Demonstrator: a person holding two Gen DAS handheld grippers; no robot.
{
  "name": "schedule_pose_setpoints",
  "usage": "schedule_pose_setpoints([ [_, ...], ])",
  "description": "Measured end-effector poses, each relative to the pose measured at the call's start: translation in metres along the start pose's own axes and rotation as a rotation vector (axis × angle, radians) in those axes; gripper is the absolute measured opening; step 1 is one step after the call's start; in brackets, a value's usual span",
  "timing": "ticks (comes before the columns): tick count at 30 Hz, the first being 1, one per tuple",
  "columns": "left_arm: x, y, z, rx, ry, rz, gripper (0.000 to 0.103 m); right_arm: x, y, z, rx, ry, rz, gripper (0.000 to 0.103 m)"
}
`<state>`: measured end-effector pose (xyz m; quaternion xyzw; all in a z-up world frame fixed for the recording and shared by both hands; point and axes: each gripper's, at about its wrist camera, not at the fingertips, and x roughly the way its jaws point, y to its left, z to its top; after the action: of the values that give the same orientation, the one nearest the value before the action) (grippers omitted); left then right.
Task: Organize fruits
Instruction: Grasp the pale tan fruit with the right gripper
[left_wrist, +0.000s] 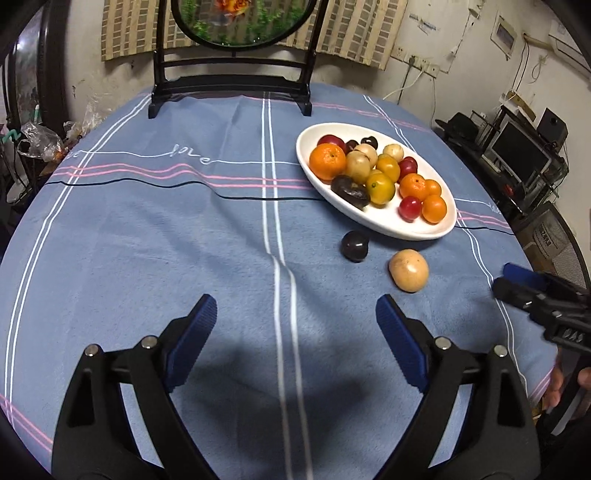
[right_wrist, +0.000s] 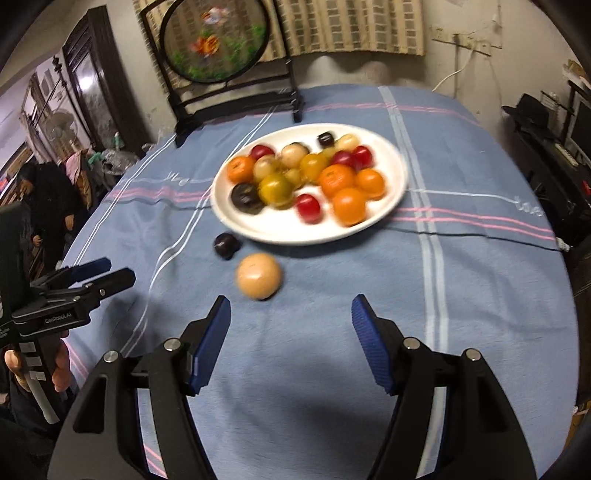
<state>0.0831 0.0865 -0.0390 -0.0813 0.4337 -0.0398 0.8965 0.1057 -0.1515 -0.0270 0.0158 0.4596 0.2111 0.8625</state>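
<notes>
A white oval plate (left_wrist: 388, 218) (right_wrist: 280, 230) holds several fruits: oranges, red, yellow and pale ones, and dark plums. Two fruits lie on the blue cloth just in front of it: a dark plum (left_wrist: 354, 246) (right_wrist: 225, 245) and a tan round fruit (left_wrist: 408, 270) (right_wrist: 259, 276). My left gripper (left_wrist: 295, 314) is open and empty over the cloth, left of and nearer than both loose fruits. My right gripper (right_wrist: 291, 314) is open and empty, with the tan fruit just ahead and slightly left. The right gripper also shows at the right edge of the left wrist view (left_wrist: 509, 280).
A black-framed round screen (left_wrist: 236, 55) (right_wrist: 221, 74) stands at the table's far edge. The blue striped cloth (left_wrist: 166, 240) covers the round table. Shelves with a monitor (left_wrist: 517, 151) stand to the right. The left gripper shows at the left of the right wrist view (right_wrist: 107, 271).
</notes>
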Motion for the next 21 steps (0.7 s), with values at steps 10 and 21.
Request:
schedule_pose_setpoints([
  [10,-0.011,0.026,-0.008,-0.024,-0.016,-0.024,0.09,0.075,0.03,0.018,-0.05,0.069,-0.05,0.068],
  [21,0.0,0.007,0.007,0.03,0.02,-0.032,0.09,0.094,0.025,0.013,-0.068,0.082,-0.081,0.044],
])
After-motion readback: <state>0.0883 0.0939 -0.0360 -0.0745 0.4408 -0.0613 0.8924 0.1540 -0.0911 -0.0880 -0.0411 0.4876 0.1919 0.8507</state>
